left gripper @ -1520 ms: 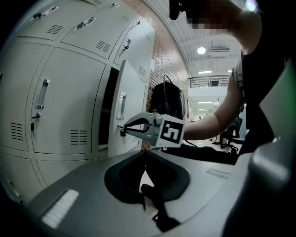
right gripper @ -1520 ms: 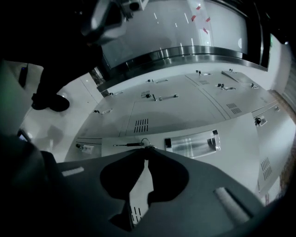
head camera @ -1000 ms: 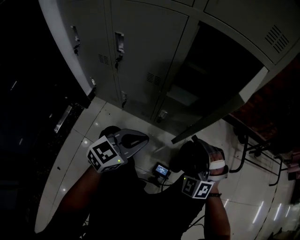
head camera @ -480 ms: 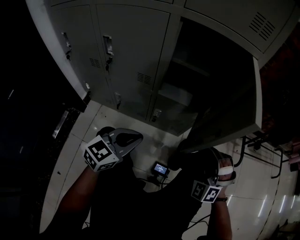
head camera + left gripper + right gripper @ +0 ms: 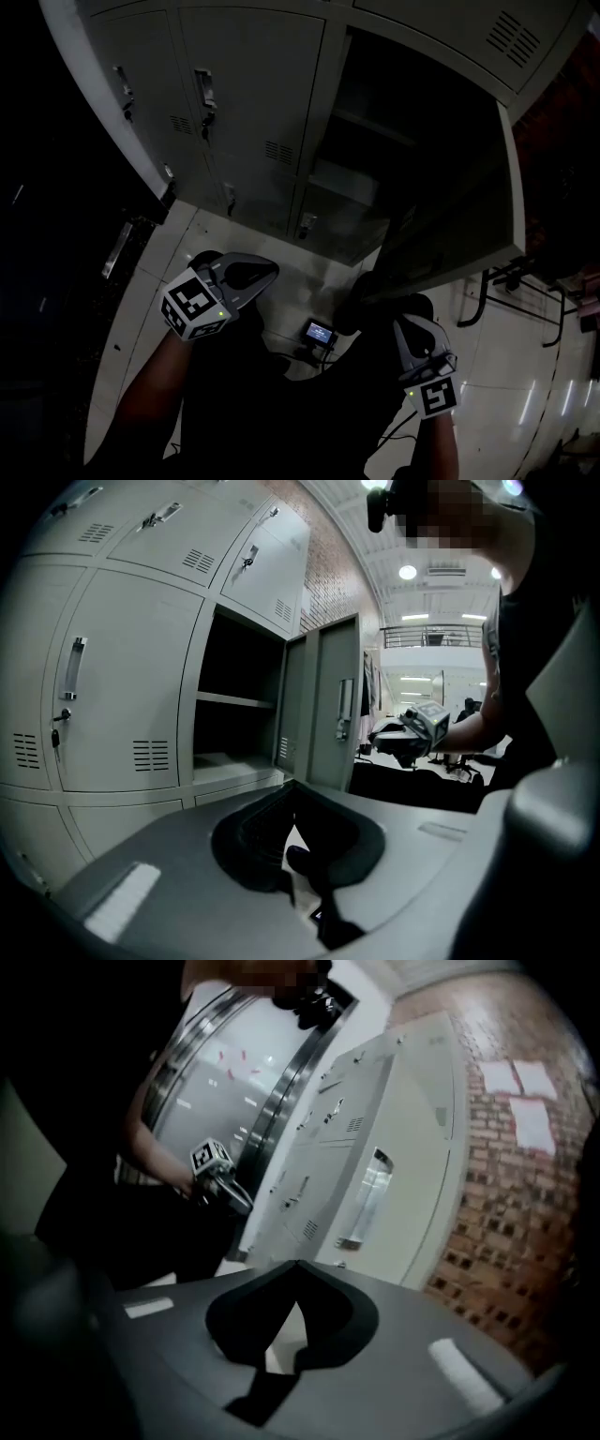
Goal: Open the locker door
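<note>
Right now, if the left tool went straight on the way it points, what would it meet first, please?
The left tool would probably meet the lower edge of the open locker door, beside the open compartment; depth is unclear, but nothing nearer shows.

Head view steeply down onto lockers (image 5: pixel 253 103); gripper views low, facing each other, sharing open locker door (image 5: pixel 330 705).

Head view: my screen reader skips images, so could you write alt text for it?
Seen from above, a grey locker door stands swung wide open, showing a dark compartment with a shelf. Below it the person holds the left gripper and the right gripper, both shut and empty, over a pale tiled floor.
</note>
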### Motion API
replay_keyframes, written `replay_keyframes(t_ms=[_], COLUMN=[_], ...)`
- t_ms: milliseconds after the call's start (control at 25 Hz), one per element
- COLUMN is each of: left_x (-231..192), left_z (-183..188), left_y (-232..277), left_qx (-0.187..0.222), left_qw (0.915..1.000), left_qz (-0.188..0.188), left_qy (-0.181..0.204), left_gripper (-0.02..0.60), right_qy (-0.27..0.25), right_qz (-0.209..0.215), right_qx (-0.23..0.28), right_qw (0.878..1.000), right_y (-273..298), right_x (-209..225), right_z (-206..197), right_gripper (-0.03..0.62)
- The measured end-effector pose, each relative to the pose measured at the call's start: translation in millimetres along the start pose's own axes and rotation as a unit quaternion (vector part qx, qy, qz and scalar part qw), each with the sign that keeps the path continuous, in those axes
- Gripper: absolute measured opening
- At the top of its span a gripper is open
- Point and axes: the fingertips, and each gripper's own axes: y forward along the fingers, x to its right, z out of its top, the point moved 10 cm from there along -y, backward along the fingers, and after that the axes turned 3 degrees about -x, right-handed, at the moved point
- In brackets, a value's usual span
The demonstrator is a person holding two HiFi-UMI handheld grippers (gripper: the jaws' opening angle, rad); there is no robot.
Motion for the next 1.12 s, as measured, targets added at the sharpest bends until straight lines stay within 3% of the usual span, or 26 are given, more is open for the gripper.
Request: replay_keyframes(t_ms=[120, 240, 480, 720, 1120], left_x=[1, 1, 0, 0, 0], left_z=[0, 0, -2, -1, -1], left_y=[1, 1, -1, -1, -1], left_qx=[0.001, 0.002, 0.002, 0.001, -0.001], left_qw=[1.0, 1.0, 1.0, 1.0, 1.0], left_qz=[0.0, -0.003, 0.0, 0.0, 0.0], left_qy=[0.0, 0.0, -0.003, 0.0, 0.001], left_gripper=[0.011, 0.011, 0.011, 0.011, 0.011], right_qy=[0.041, 0.066, 0.098, 0.077, 0.092], right_qz=[0.071, 0.091, 0.096, 0.101, 0.103], right_qx=[0.016, 0.023, 0.028, 0.03, 0.027], right_qw=[0.996, 0.993, 0.99, 0.991, 0.99], right_y=[12, 18, 24, 26, 27], right_x=[4, 6, 12, 6, 8], right_z=[-4, -7, -13, -11, -14], right_gripper=[0.002, 0.0, 0.0, 0.0, 0.0])
